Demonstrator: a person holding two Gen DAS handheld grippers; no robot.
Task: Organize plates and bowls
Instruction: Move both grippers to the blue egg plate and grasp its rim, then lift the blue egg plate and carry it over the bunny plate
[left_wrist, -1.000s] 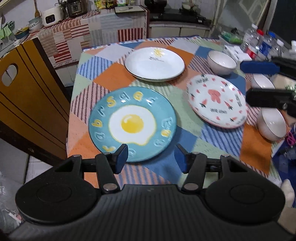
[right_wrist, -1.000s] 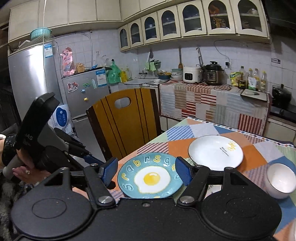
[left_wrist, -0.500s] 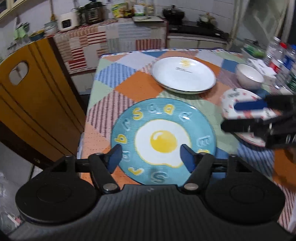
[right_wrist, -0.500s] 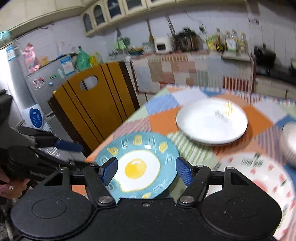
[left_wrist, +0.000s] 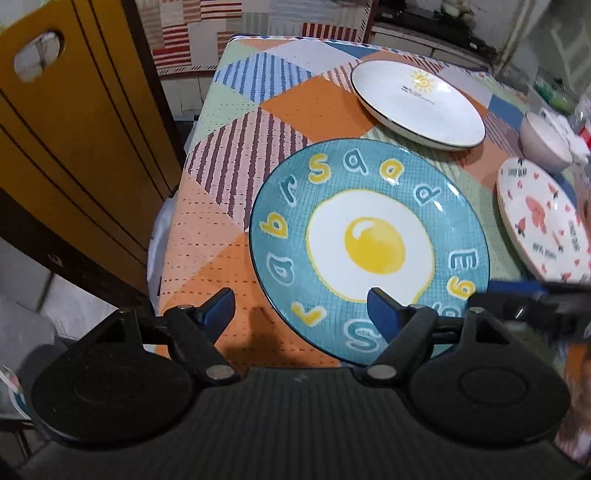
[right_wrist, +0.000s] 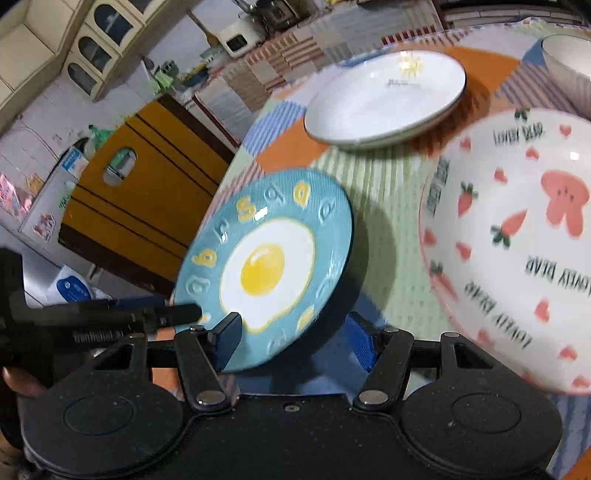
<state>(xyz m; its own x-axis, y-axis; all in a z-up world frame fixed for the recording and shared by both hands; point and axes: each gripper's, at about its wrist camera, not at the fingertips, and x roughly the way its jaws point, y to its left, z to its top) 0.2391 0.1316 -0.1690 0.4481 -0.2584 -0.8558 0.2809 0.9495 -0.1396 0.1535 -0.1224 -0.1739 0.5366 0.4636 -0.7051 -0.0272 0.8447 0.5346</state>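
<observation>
A blue plate with a fried-egg picture lies on the patchwork tablecloth, near its left edge. My left gripper hovers at the plate's near-left rim. Its jaws are opening; one finger is over the plate and the other over the cloth. My right gripper is low at the same blue plate, which looks tilted in this rolled view. These jaws are closing, with the rim between them and no pad pressing on it. Further back lie a white sun plate, a bear-and-carrot plate and a white bowl.
A yellow-brown wooden chair back stands close against the table's left side. A counter with a striped cloth runs behind the table. The left gripper and the hand holding it show at the left of the right wrist view.
Both grippers have come down closer to the egg plate. The left jaws have spread wider. The right wrist view has rolled, and the bear plate now fills its right side.
</observation>
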